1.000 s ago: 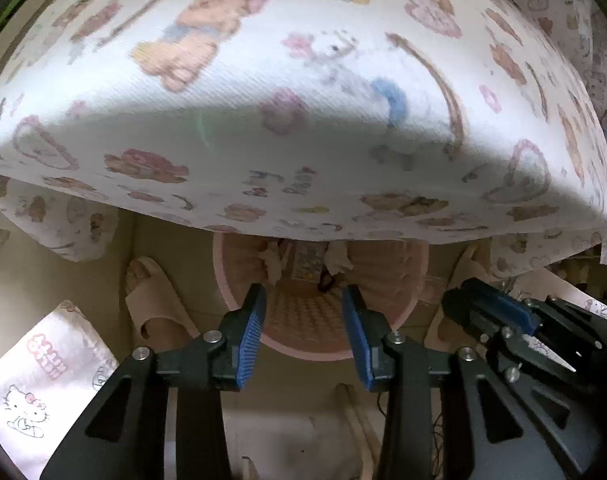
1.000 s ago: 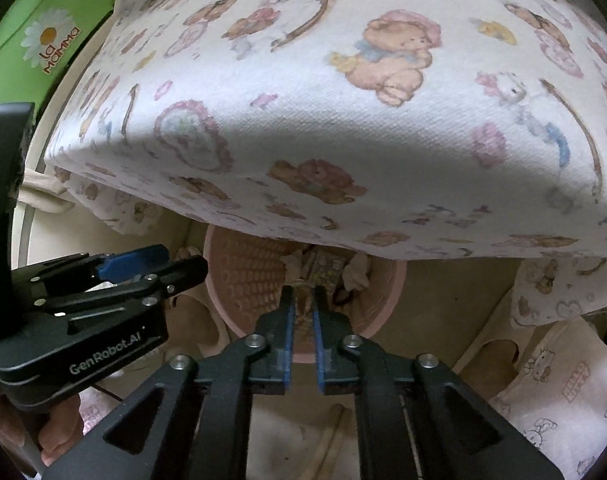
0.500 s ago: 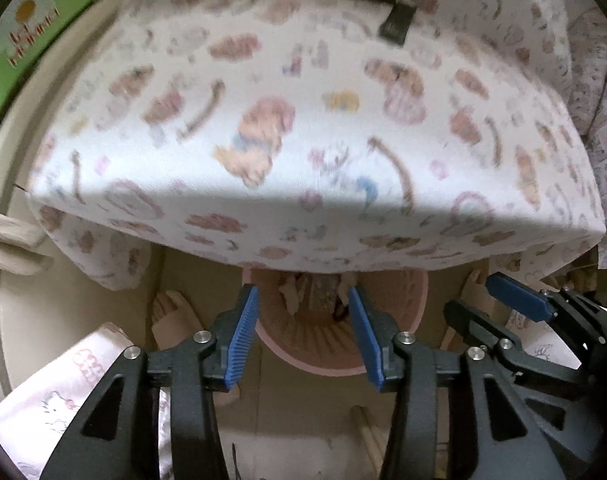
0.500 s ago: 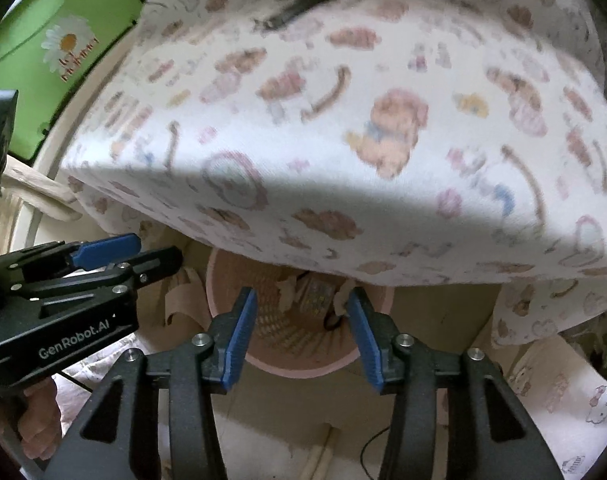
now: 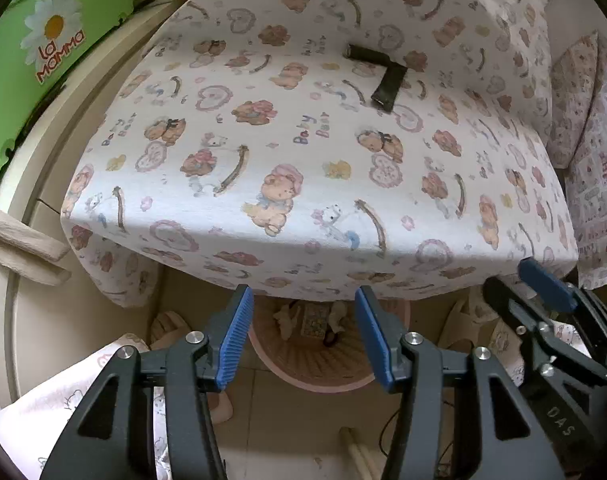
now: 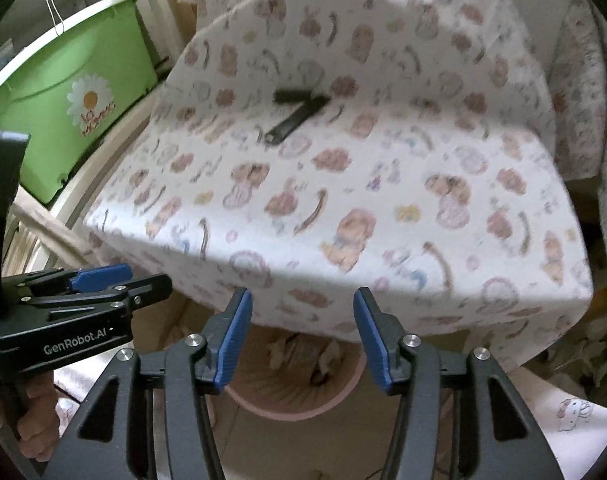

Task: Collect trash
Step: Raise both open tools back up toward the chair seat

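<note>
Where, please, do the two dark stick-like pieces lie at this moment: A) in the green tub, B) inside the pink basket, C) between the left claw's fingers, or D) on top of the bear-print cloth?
D: the two dark pieces rest on the flat top of the bear-print cloth, crossing in a T, far from the pink basket below and from both open, empty claws.
</note>
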A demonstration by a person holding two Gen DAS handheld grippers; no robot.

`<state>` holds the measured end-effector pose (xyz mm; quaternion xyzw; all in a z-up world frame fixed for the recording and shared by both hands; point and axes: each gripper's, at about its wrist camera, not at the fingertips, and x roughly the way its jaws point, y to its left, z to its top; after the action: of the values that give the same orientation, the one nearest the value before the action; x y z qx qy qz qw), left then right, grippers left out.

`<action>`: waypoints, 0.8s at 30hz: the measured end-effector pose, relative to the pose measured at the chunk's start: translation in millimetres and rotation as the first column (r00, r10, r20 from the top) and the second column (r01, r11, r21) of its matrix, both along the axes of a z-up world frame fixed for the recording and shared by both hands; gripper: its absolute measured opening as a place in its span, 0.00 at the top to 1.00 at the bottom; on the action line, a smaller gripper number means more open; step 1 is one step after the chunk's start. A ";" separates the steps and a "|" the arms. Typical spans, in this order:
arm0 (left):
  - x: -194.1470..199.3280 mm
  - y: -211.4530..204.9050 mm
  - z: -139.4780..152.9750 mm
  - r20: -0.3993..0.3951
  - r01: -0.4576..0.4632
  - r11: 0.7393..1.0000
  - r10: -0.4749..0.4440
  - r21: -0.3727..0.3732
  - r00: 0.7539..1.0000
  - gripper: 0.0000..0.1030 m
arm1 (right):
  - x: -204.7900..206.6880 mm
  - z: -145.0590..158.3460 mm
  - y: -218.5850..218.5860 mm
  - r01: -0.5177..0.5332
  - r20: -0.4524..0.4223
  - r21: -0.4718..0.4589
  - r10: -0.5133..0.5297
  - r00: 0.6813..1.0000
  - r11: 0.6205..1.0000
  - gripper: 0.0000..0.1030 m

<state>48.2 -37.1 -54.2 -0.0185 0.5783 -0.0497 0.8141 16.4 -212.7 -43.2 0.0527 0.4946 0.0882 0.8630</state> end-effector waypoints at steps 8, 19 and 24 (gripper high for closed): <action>0.6 6.8 2.8 0.021 -0.020 1.000 0.020 -0.001 1.000 0.50 | -1.0 12.0 -3.0 0.014 0.071 -0.033 -0.012 0.997 0.999 0.45; 11.7 19.5 49.5 0.169 -0.109 0.994 0.106 0.004 0.980 0.24 | 2.6 25.3 -5.1 0.027 0.110 -0.037 -0.023 0.994 0.999 0.41; 26.1 10.5 63.8 0.187 -0.070 0.996 0.057 0.063 0.981 0.12 | 8.8 33.6 -3.5 0.025 0.135 -0.048 -0.019 0.991 0.999 0.37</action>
<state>74.3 -26.6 9.7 -0.0039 0.5005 -0.0053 0.8657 25.2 -216.2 -9.6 0.0305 0.4369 0.0696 0.8963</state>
